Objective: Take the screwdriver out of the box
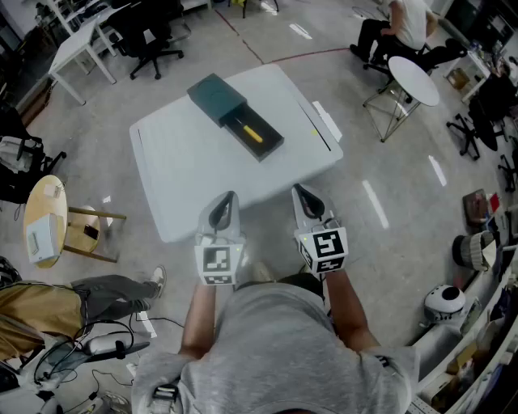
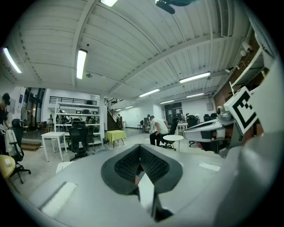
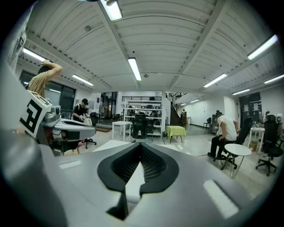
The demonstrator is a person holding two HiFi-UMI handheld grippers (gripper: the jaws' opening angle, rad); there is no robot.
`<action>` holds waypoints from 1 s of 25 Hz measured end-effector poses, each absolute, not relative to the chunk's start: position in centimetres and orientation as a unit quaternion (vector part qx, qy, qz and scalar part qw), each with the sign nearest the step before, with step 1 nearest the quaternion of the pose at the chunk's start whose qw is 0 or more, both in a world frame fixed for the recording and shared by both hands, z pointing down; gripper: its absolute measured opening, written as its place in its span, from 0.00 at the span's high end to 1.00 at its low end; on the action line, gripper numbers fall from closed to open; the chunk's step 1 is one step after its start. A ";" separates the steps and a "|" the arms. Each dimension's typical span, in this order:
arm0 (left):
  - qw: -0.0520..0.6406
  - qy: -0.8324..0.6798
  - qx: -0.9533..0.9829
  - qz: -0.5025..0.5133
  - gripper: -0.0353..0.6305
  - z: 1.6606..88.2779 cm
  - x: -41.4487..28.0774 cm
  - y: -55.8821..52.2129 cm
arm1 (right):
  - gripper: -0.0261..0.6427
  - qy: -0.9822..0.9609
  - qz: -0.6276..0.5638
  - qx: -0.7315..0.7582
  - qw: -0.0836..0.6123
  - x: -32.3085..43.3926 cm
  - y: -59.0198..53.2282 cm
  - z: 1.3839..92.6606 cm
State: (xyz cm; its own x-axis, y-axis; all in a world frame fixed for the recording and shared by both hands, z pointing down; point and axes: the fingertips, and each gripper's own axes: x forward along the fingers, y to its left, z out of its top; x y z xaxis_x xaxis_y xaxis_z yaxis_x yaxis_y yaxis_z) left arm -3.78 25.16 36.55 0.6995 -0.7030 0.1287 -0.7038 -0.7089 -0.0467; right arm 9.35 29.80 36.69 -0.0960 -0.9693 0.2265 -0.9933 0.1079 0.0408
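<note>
Surroundings: a pale grey rectangular table with rounded corners stands on a concrete floor. On its right part lie flat white strips beside a thin dark line; what that line is cannot be told. Beyond the table's right corner stands a small round white side table on a wire frame, with a seated person behind it. A black office chair stands at the far left. A round wooden stool stands at the left, well apart from the table.

Task item: the box is a dark teal matte sleeve lying on the far half of the table. Its black tray is slid out toward the right. The screwdriver, with a yellow handle, lies inside that tray.

Access: only bare tabletop lies between the box and the grippers.

Tools: the left gripper and the right gripper are held side by side near the table's near edge, well apart from the box. Each has smooth grey shells and ribbed black pads. On both, the jaws are closed together with nothing between them.
</note>
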 end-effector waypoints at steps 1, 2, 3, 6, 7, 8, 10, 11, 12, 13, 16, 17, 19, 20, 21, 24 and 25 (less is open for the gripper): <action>0.001 -0.382 0.922 0.068 0.93 36.4 -3.9 25.0 | 0.96 -0.738 0.061 0.665 0.098 9.2 29.7 36.6; 0.000 -0.381 0.922 0.067 0.93 36.2 -4.0 24.9 | 0.96 -0.738 0.061 0.665 0.097 9.1 29.5 36.5; -0.001 -0.381 0.922 0.066 0.93 36.1 -4.1 24.8 | 0.96 -0.737 0.062 0.666 0.096 9.0 29.4 36.4; -0.001 -0.380 0.923 0.065 0.93 35.8 -4.4 24.3 | 0.96 -0.736 0.061 0.668 0.094 8.7 28.9 36.2; -0.001 -0.379 0.923 0.065 0.93 35.8 -4.5 24.1 | 0.96 -0.735 0.060 0.669 0.095 8.6 28.8 36.1; -0.001 -0.379 0.923 0.065 0.93 35.7 -4.5 24.0 | 0.96 -0.735 0.060 0.669 0.097 8.5 28.6 36.1; -0.001 -0.377 0.924 0.065 0.93 35.6 -4.6 23.7 | 0.96 -0.735 0.060 0.667 0.101 8.2 28.3 36.1; -0.001 -0.377 0.924 0.065 0.93 35.6 -4.6 23.5 | 0.96 -0.736 0.061 0.667 0.103 8.1 28.1 36.2; -0.001 -0.377 0.924 0.065 0.93 35.7 -4.6 23.3 | 0.96 -0.737 0.061 0.665 0.104 8.1 27.9 36.3; 0.000 -0.378 0.924 0.065 0.93 35.8 -4.5 23.1 | 0.96 -0.737 0.062 0.664 0.106 8.1 27.7 36.5; 0.003 -0.382 0.922 0.067 0.93 36.3 -4.3 22.4 | 0.96 -0.743 0.069 0.658 0.106 8.3 26.9 37.0; 0.005 -0.384 0.921 0.068 0.93 36.6 -4.2 22.1 | 0.96 -0.745 0.072 0.655 0.106 8.4 26.6 37.3; 0.007 -0.389 0.919 0.070 0.93 37.0 -4.0 21.2 | 0.96 -0.749 0.077 0.650 0.106 8.8 25.5 37.7; 0.007 -0.392 0.917 0.072 0.93 37.2 -3.8 20.7 | 0.96 -0.751 0.077 0.648 0.106 9.0 24.8 37.9; 0.008 -0.395 0.916 0.073 0.93 37.3 -3.7 20.1 | 0.96 -0.753 0.078 0.645 0.106 9.2 24.1 38.0; 0.009 -0.407 0.910 0.076 0.93 37.5 -3.1 18.1 | 0.96 -0.761 0.076 0.636 0.109 9.8 21.5 38.3; 0.009 -0.412 0.908 0.078 0.93 37.5 -2.9 17.3 | 0.96 -0.764 0.076 0.632 0.109 10.0 20.5 38.4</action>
